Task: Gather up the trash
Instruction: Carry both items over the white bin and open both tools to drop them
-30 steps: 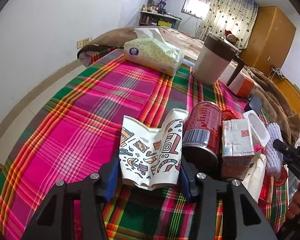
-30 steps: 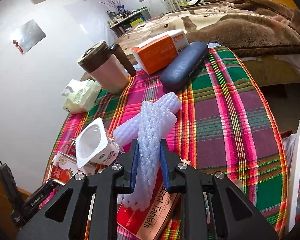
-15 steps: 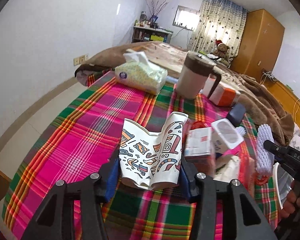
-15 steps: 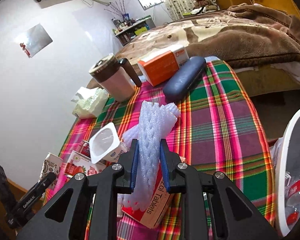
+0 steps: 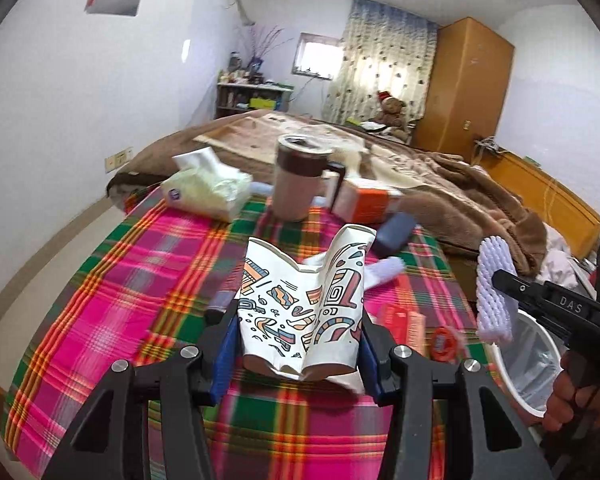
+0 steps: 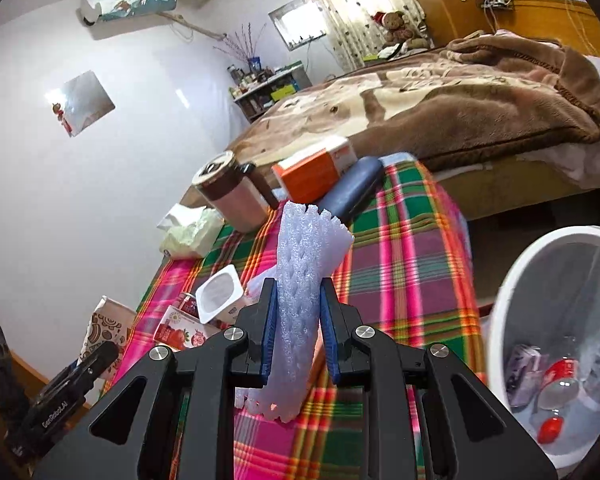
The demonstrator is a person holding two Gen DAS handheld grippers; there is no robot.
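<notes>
L gripper (image 5: 298, 342) clenched a crumpled paper cup (image 5: 302, 312) above the plaid table (image 5: 112, 300); R gripper (image 6: 298, 322) gripped a foam net (image 6: 304, 280), just beside the white bin (image 6: 500, 320) w/ bottles.

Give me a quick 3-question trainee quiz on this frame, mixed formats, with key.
1. True or false: the left gripper is shut on the crushed paper cup.
2. What does the right gripper hold? A) foam net sleeve B) tissue pack C) glasses case
3. Fill in: the white trash bin already holds a plastic ____.

Key: 1 true. 2 A, the foam net sleeve. 3 bottle.
</notes>
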